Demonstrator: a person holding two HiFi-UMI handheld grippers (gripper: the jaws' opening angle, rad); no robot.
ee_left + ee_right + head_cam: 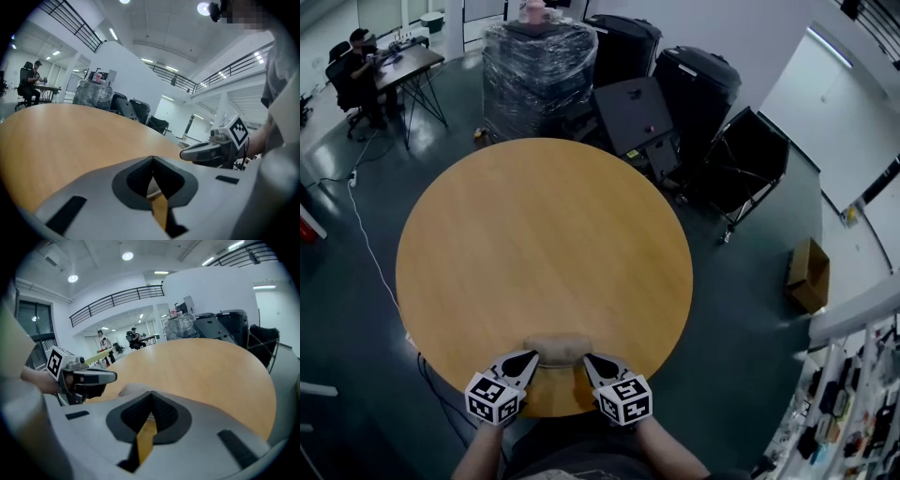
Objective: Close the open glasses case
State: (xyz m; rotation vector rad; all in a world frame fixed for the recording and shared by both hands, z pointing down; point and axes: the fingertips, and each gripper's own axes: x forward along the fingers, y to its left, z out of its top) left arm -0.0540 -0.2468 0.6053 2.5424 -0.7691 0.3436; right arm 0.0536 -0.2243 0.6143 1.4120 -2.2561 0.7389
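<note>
My left gripper (528, 357) and right gripper (590, 360) both have jaws pressed together, nothing clamped. Their tips sit at either end of the tan glasses case (558, 348), at the near edge of the round wooden table (544, 234). I can't tell if it's open. Marker cubes (494, 397) show black-and-white squares. Gripper views add balcony railings (117, 297). Head view adds dark floor (750, 309), wrapped pallet (539, 70), black bins (698, 84).

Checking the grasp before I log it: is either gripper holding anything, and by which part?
Nothing is held. The left gripper and right gripper both have their jaws together, flanking the two ends of the glasses case.
</note>
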